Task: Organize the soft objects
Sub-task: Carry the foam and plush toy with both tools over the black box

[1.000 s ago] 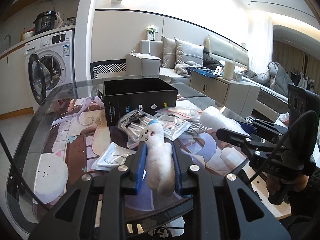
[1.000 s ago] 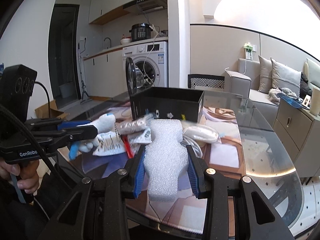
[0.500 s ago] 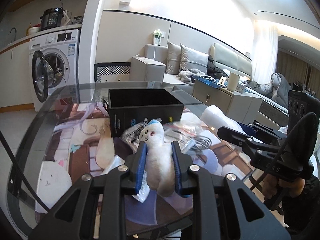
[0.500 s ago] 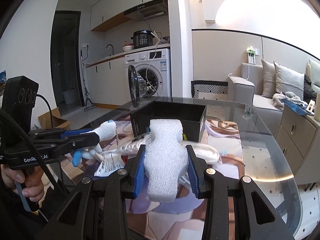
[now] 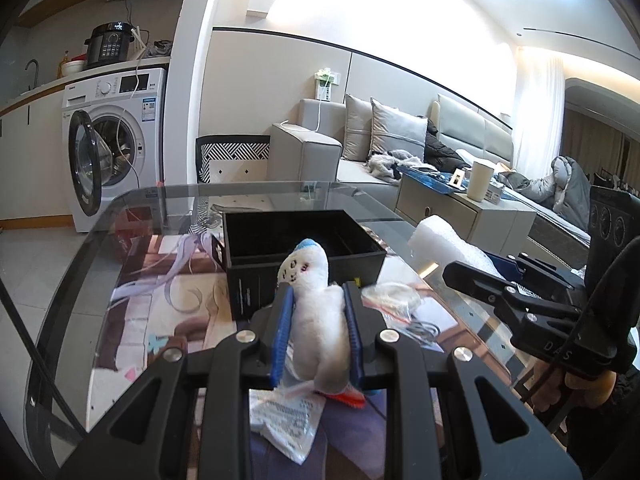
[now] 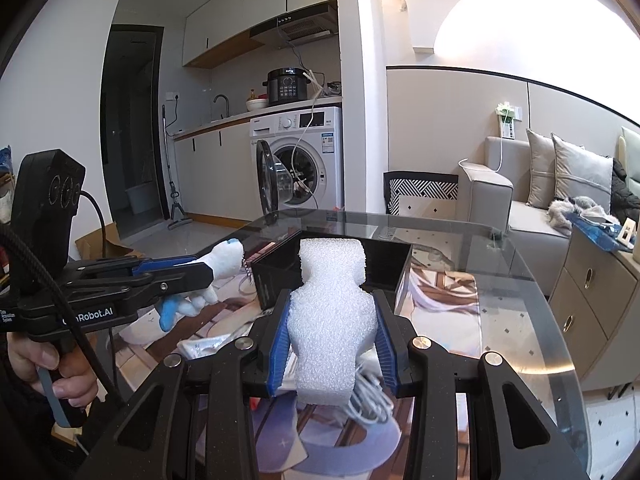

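My left gripper is shut on a white plush toy with a blue-topped head, held above the table just in front of the open black box. My right gripper is shut on a white foam block, also held up in front of the black box. In the right wrist view the left gripper with the plush toy sits to the left of the box. In the left wrist view the foam block shows at the right.
The glass table has a printed mat under it. Plastic packets and white cables lie on it below the grippers. A washing machine with its door open stands behind, a sofa farther right.
Both grippers have risen and moved toward the black box, carrying the plush toy and the foam block. The packets on the table now lie lower in both views.
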A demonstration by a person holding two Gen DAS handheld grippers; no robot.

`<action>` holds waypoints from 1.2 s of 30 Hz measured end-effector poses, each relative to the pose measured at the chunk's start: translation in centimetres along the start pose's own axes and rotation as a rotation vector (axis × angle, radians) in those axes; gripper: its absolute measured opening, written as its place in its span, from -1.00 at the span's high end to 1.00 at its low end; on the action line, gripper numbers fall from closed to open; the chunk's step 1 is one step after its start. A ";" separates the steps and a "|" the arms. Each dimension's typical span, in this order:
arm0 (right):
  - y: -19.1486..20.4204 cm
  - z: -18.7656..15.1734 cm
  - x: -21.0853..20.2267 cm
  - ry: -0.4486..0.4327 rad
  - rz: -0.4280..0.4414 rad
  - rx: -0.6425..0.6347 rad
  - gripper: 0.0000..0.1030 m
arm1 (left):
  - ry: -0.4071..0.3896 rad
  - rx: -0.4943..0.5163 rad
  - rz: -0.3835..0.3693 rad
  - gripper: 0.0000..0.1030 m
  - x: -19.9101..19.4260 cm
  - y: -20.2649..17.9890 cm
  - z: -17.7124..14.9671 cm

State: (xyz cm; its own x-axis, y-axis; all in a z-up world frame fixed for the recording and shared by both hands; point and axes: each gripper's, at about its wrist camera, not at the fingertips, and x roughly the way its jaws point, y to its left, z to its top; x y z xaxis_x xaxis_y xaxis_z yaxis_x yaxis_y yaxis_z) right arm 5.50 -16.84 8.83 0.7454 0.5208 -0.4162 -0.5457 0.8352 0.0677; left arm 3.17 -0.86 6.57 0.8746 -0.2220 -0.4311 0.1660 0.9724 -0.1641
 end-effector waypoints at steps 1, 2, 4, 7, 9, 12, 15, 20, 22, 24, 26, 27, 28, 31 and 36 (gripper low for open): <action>-0.1 0.3 0.3 0.004 0.000 0.001 0.27 | -0.003 0.004 0.003 0.55 0.2 0.1 0.3; -0.1 0.6 0.5 0.005 -0.001 0.002 0.27 | -0.005 0.005 0.003 0.55 0.3 0.2 0.4; -0.2 1.1 1.1 0.013 -0.003 0.003 0.27 | -0.012 0.006 0.000 0.55 0.7 0.5 0.9; -0.7 1.9 2.0 0.023 0.000 0.008 0.27 | -0.018 0.004 -0.001 0.55 1.4 0.9 1.6; -0.9 2.5 2.7 0.029 -0.001 0.006 0.27 | -0.024 0.004 0.004 0.55 1.8 1.2 2.1; -1.2 3.4 3.9 0.041 -0.001 0.006 0.27 | -0.025 -0.003 0.006 0.55 2.6 1.9 2.8; -1.6 4.1 5.1 0.048 -0.004 -0.001 0.27 | -0.030 -0.006 0.009 0.55 3.4 2.2 3.4; -2.5 5.1 7.3 0.068 0.001 0.005 0.27 | -0.024 -0.007 0.015 0.55 5.0 2.7 4.2; -2.8 5.3 8.1 0.078 0.002 0.001 0.27 | -0.017 -0.012 0.016 0.55 5.8 2.9 4.4; -3.1 5.6 9.1 0.090 0.004 0.004 0.27 | -0.014 -0.020 0.019 0.55 6.6 3.1 4.6; -3.7 5.5 9.9 0.102 0.005 0.010 0.27 | -0.018 -0.021 0.029 0.55 7.2 3.3 4.8; -3.9 5.6 10.4 0.109 0.002 0.012 0.27 | -0.018 -0.020 0.035 0.55 7.4 3.4 4.8; -4.0 5.3 10.6 0.111 0.003 0.016 0.27 | -0.018 -0.021 0.041 0.55 7.8 3.5 4.9; -4.5 5.4 11.7 0.121 0.006 0.017 0.27 | -0.014 -0.026 0.050 0.55 8.8 3.7 4.9; -5.1 5.4 13.4 0.141 0.007 0.013 0.27 | 0.003 -0.032 0.046 0.55 10.3 3.7 4.8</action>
State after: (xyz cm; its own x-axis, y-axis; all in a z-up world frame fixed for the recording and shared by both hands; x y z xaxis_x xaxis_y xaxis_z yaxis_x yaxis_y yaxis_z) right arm 20.35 -13.10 7.81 0.6801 0.4974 -0.5385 -0.5451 0.8343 0.0821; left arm 15.04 0.81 5.80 0.8794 -0.1772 -0.4420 0.1108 0.9788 -0.1720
